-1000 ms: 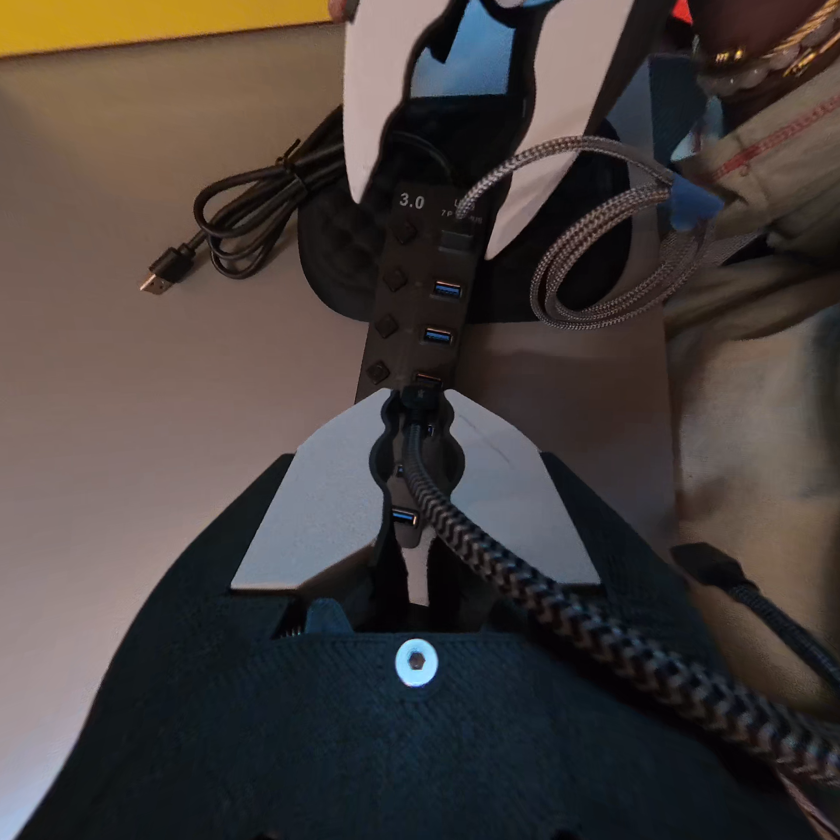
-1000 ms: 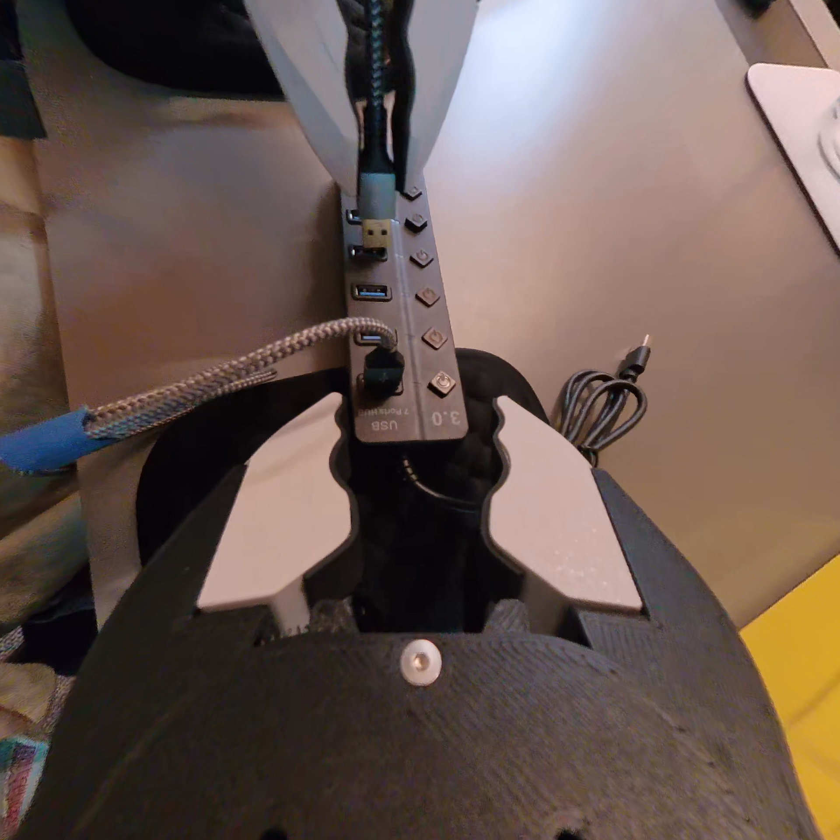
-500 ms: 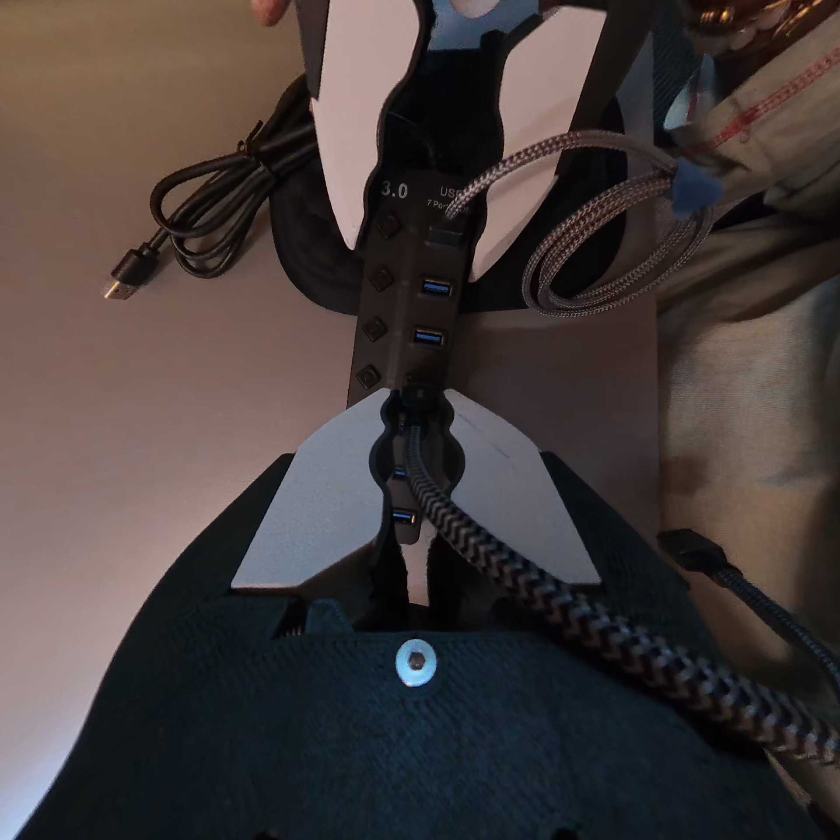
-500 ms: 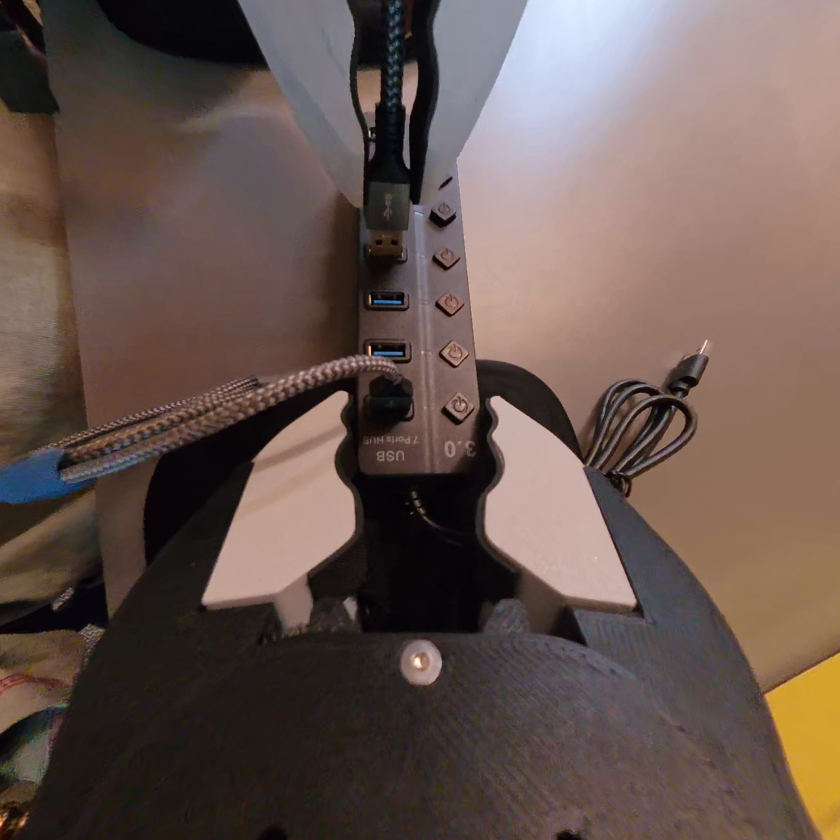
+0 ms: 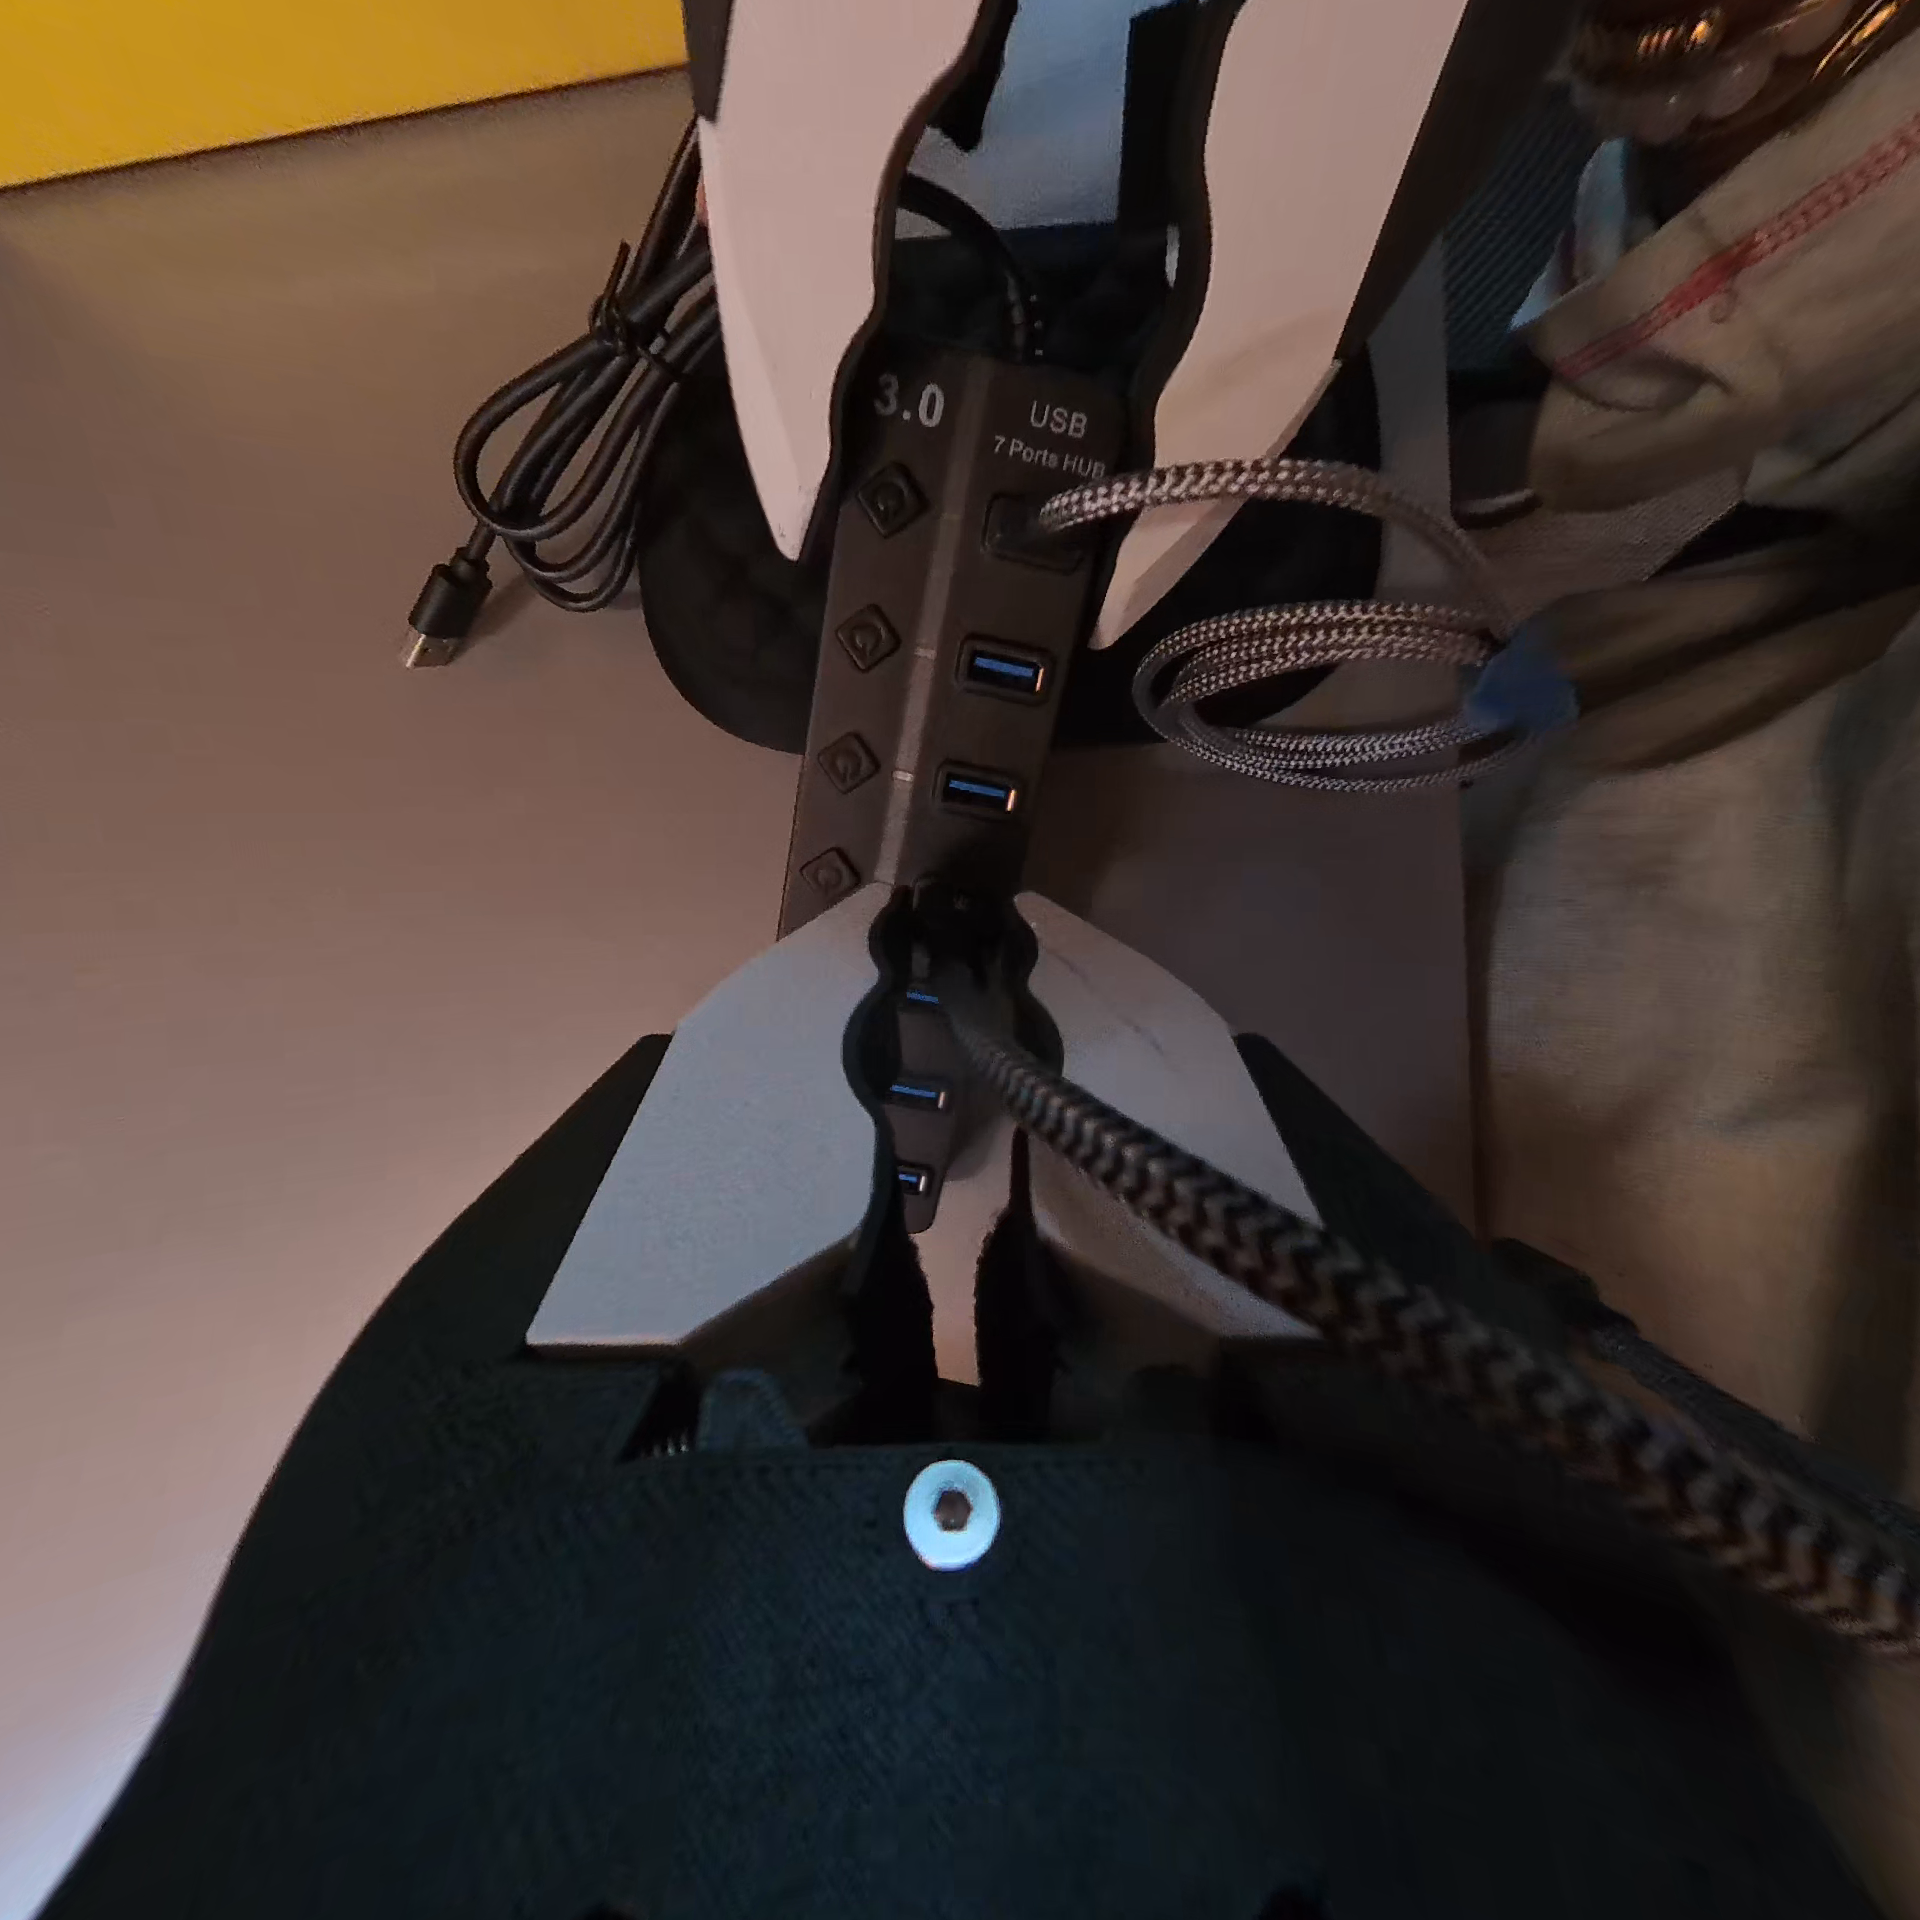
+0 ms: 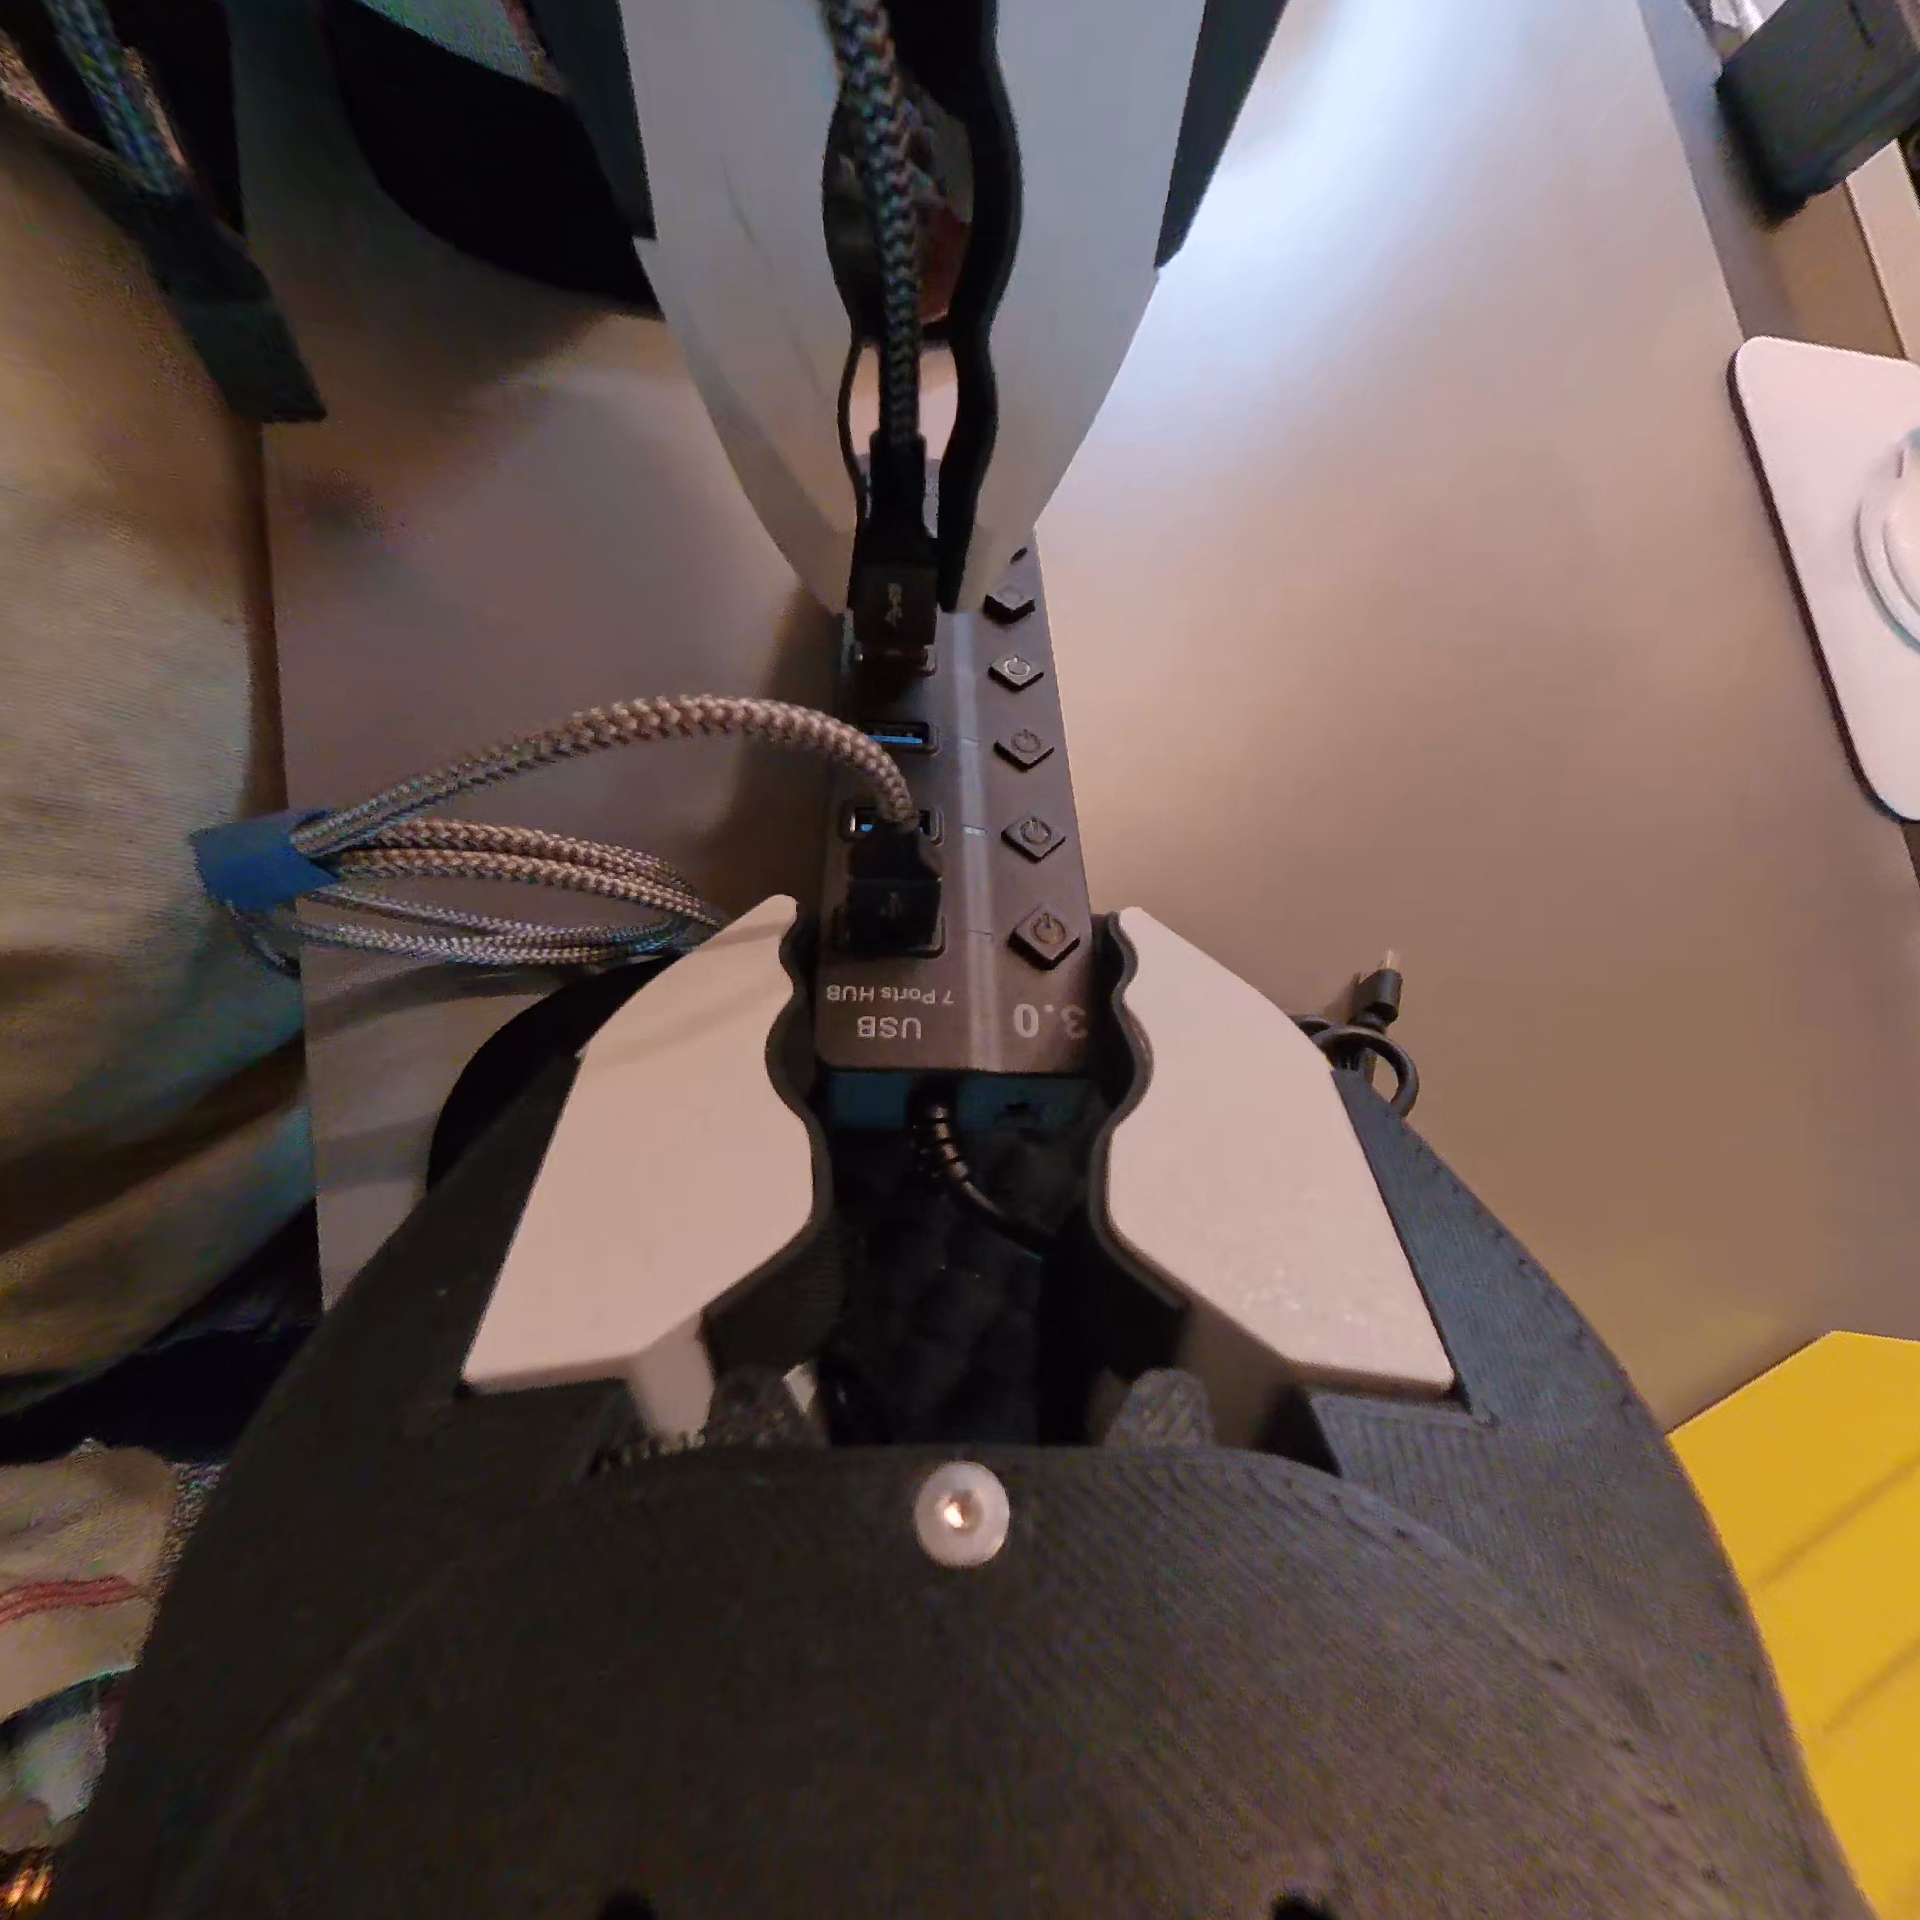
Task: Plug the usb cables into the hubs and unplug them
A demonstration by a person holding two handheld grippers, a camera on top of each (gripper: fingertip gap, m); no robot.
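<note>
A black multi-port USB hub (image 5: 925,727) lies on the grey table (image 5: 312,935). My left gripper (image 5: 951,904) is shut on the plug (image 6: 891,597) of a dark braided cable (image 5: 1247,1247). The plug's metal tip sits in a port partway along the hub (image 6: 966,790). My right gripper (image 6: 951,920) is shut on the hub's labelled end, one finger on each side. It also shows at the top of the left wrist view (image 5: 951,592). A grey braided cable (image 5: 1299,644) with a blue tie is plugged into the port nearest that end (image 6: 888,883).
A coiled thin black cable (image 5: 561,488) lies loose on the table beside the right gripper. A person's beige clothing (image 5: 1714,935) lies along one table edge. A yellow surface (image 5: 312,62) borders the far edge. A white flat pad (image 6: 1829,561) sits at the side. Across from one pair of fingers to the other is roughly 6 centimetres.
The left gripper has moved the dark cable's plug down from above the hub into a port. The right gripper's fingers have moved forward and closed on the hub's end.
</note>
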